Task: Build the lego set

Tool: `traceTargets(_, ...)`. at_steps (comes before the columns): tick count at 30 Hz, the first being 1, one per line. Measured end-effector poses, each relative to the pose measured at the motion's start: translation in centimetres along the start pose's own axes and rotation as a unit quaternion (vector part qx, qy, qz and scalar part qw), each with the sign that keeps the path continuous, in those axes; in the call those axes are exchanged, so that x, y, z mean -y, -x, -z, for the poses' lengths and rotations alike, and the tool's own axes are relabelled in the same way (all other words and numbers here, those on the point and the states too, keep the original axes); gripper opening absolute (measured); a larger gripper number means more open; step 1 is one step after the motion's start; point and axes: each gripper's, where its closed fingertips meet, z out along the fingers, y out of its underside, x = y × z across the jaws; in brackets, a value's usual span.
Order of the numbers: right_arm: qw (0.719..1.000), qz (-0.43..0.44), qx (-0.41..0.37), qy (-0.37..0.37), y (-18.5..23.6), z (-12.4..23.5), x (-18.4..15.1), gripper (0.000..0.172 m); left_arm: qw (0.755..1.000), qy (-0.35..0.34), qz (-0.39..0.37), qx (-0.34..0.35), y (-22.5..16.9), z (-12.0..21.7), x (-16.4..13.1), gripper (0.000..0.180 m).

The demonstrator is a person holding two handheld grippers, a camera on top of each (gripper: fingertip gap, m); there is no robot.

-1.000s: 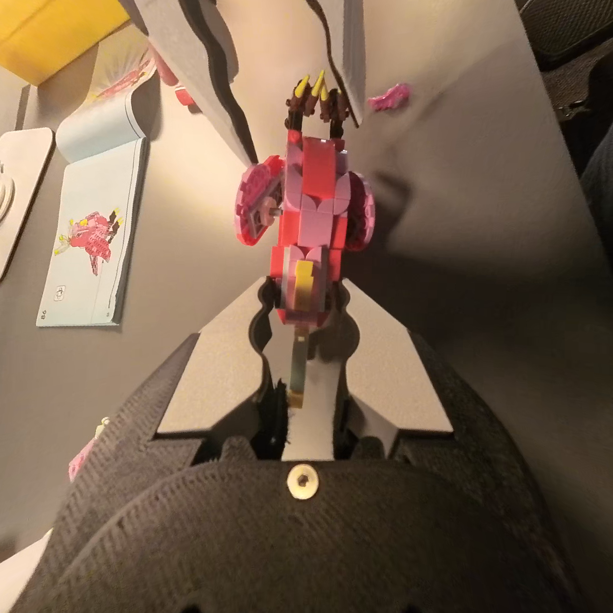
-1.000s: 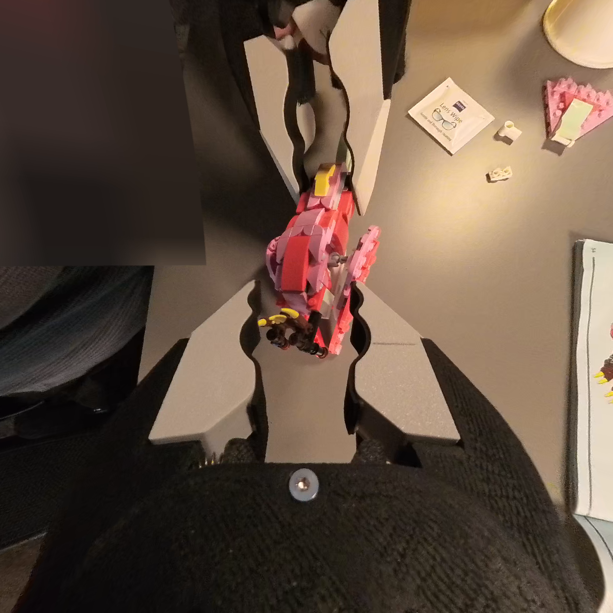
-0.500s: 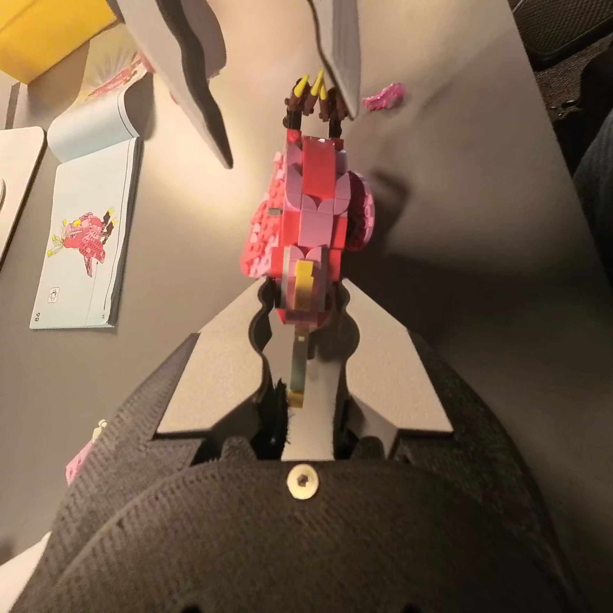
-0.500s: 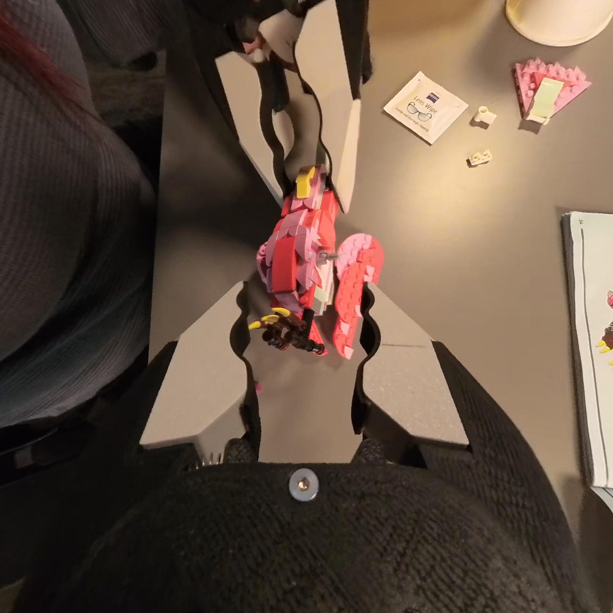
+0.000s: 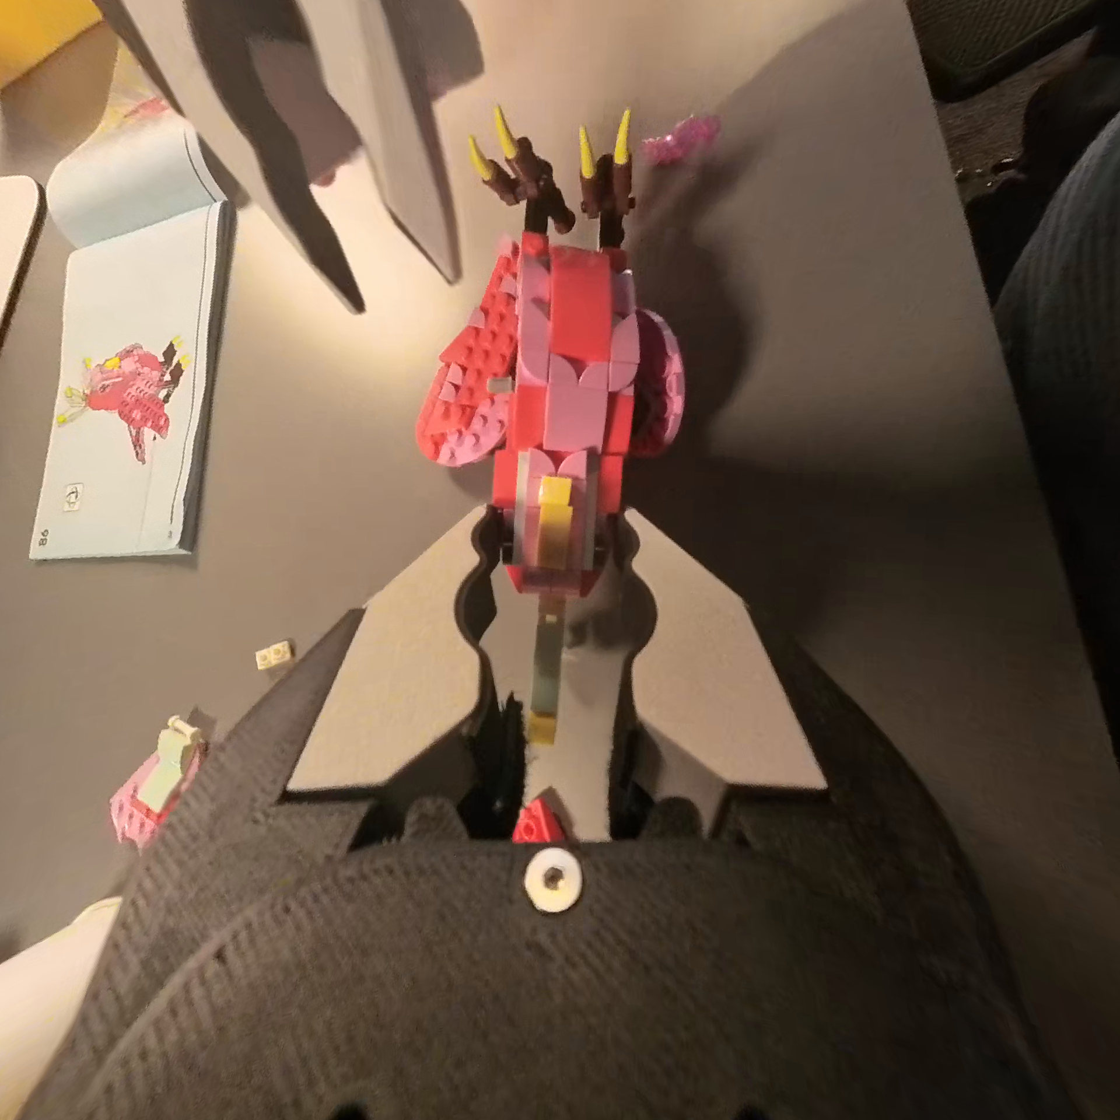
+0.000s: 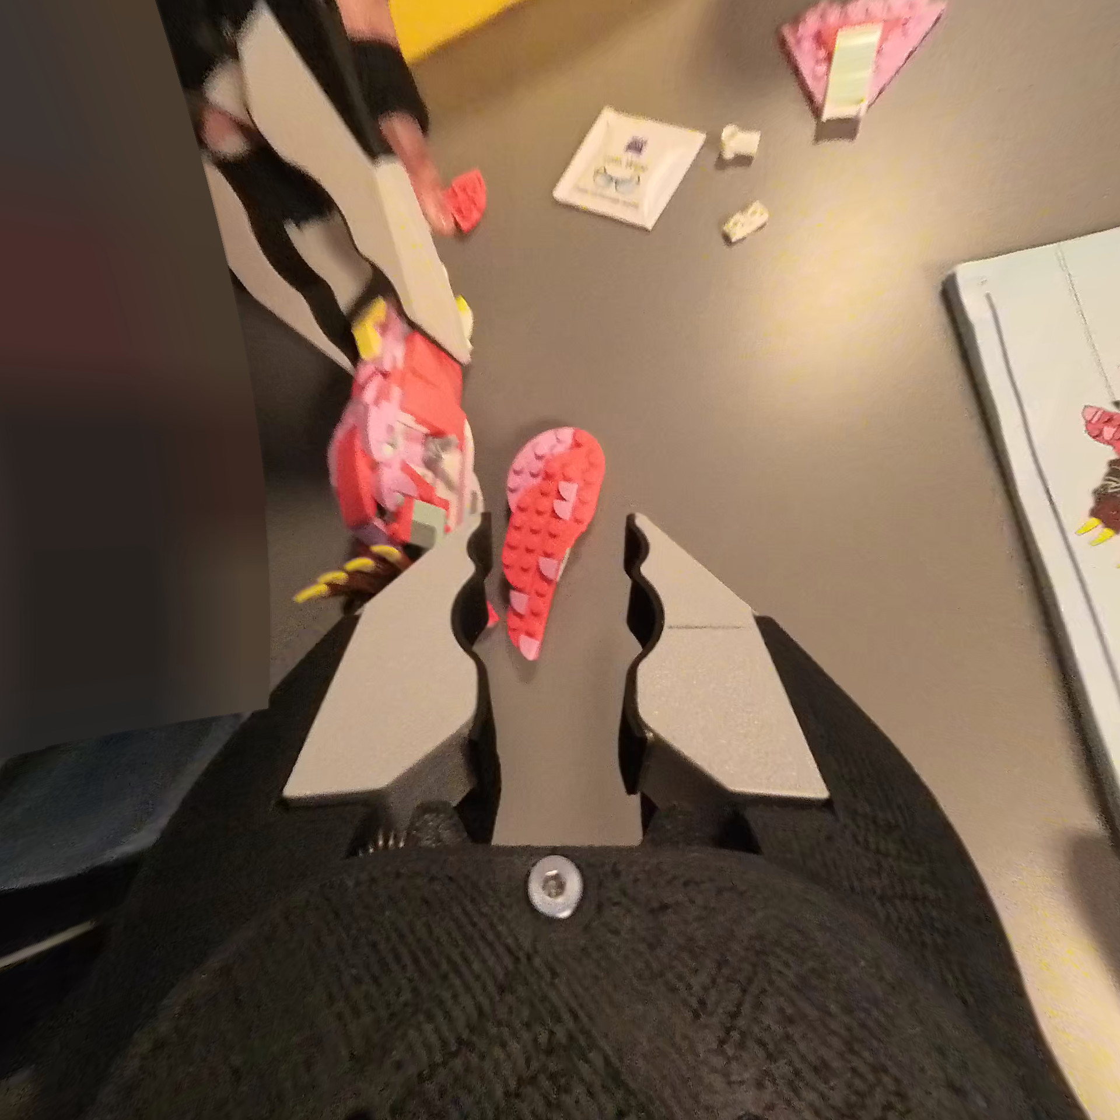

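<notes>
Left tool point(image 5: 554, 533) is clamped on the head end of a red and pink brick-built bird point(image 5: 563, 376), fingers point(image 5: 424, 582) pressing both sides; bird is held off the worktop point(image 5: 788, 545) near its right edge, clawed brown feet point(image 5: 545, 176) pointing away, one wing point(image 5: 466, 388) showing on its left side, the other on its right. Right tool point(image 6: 551, 533) has its fingers apart and grips nothing; a loose red and pink wing point(image 6: 548, 539) lies flat on the worktop between its fingers point(image 6: 424, 612), near the left one; whether it touches that one I cannot tell. The wing looks to be a separate thin studded plate. Judgement: bird is light and rigid but snap-fit, so likely fragile at wings, legs and neck; safest hold is the blocky body, flat sides, not the claws or wings. Loose wing is thin and flat on the surface, probably hard to get under; edge pinch across its narrow width looks best. Around: open instruction booklet point(image 5: 127, 394) toward the left edge in the left view, small cream brick point(image 5: 274, 656) and a pink and pale green sub-assembly point(image 5: 157, 782) close to the left tool, a small red plate point(image 6: 466, 200), a white sachet point(image 6: 630, 166), two small cream pieces point(image 6: 742, 182) and something yellow point(image 6: 448, 24) at the far side. The bird itself crowds the right tool's left finger.
</notes>
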Motion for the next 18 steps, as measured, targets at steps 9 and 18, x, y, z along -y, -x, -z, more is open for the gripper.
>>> traceTargets(9,0.982,0.148,-0.044,0.105,0.9,-3.1,-2.5,0.05,1.0,-0.005,0.014,-0.011,-0.8,1.0,-0.3,0.036)
traceTargets(18,0.994,0.08,-0.001,0.069,0.4,-1.6,-0.6,0.035,0.997,-0.011,-0.044,0.069,1.2,1.7,0.2,0.036)
